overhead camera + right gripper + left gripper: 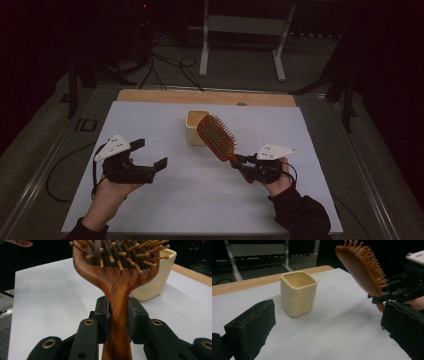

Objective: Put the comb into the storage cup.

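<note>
A wooden hairbrush with peg bristles is held up off the table by its handle, its head tilted toward a cream square cup. My right gripper is shut on the brush handle, both pads pressed against the wood. At the left of the white mat my left gripper stands open, nothing between its fingers, and it faces the cup.
A white mat covers the table, and a wooden board edge runs along the back. Beyond the table there are cables on the floor and a white metal stand. The surroundings are dark.
</note>
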Motion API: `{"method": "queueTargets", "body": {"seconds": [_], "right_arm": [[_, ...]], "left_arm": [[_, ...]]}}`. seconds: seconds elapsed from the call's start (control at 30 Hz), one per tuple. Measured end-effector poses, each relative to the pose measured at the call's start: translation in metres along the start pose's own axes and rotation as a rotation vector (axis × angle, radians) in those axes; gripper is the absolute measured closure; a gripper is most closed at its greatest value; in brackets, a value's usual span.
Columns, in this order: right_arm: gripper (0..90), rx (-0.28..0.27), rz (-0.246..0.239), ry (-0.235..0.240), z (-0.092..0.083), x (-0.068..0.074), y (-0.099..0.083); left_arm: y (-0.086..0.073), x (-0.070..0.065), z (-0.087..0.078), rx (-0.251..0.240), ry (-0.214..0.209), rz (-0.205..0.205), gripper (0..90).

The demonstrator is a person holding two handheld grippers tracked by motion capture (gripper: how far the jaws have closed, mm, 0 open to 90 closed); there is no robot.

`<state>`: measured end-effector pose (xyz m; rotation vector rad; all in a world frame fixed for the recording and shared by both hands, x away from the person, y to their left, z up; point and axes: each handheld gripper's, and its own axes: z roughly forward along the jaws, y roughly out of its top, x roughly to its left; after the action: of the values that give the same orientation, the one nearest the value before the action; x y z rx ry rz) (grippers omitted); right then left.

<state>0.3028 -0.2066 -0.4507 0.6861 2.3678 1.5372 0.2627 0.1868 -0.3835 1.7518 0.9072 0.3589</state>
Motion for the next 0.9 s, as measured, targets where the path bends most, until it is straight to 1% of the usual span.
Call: {"method": "queueTargets", "body": {"seconds": [0.07,0.13,0.2,0.27,0.4,0.43,0.6,0.67,0.87,0.9], "right_arm": [[72.8,-0.003,0.0,0.0,0.0,0.0,0.0],[72.8,-0.004,-0.002,-0.001,-0.001,0.001,0.0],[72.8,-0.006,-0.001,0.002,-0.001,0.001,0.001],[72.8,-0.008,0.0,0.004,-0.001,0.001,0.001],[72.8,-0.01,0.007,0.002,-0.001,0.001,0.001],[72.8,-0.008,0.0,-0.001,-0.001,0.001,0.001],[72.8,-0.006,-0.014,-0.002,-0.001,0.002,0.001],[72.8,-0.007,-0.011,-0.002,0.0,0.002,0.001],[72.8,-0.007,-0.011,0.002,0.0,0.001,0.002],[72.8,-0.004,-0.01,0.003,0.0,0.002,0.002]], "left_arm": [[0.004,-0.002,0.004,0.002,-0.011,-0.004,0.2],[0.009,-0.003,0.009,0.005,-0.022,-0.018,0.2],[0.013,-0.005,0.014,0.008,-0.021,-0.032,0.2],[0.018,-0.006,0.018,0.013,-0.034,-0.043,0.1],[0.027,-0.008,0.028,0.02,-0.031,-0.061,0.2],[0.029,-0.009,0.031,0.017,-0.031,-0.067,0.2],[0.036,-0.012,0.046,0.023,-0.045,-0.102,0.2],[0.038,-0.014,0.052,0.023,-0.051,-0.115,0.1],[0.046,-0.021,0.07,0.029,-0.09,-0.138,0.2],[0.047,-0.022,0.072,0.03,-0.091,-0.14,0.2]]}}
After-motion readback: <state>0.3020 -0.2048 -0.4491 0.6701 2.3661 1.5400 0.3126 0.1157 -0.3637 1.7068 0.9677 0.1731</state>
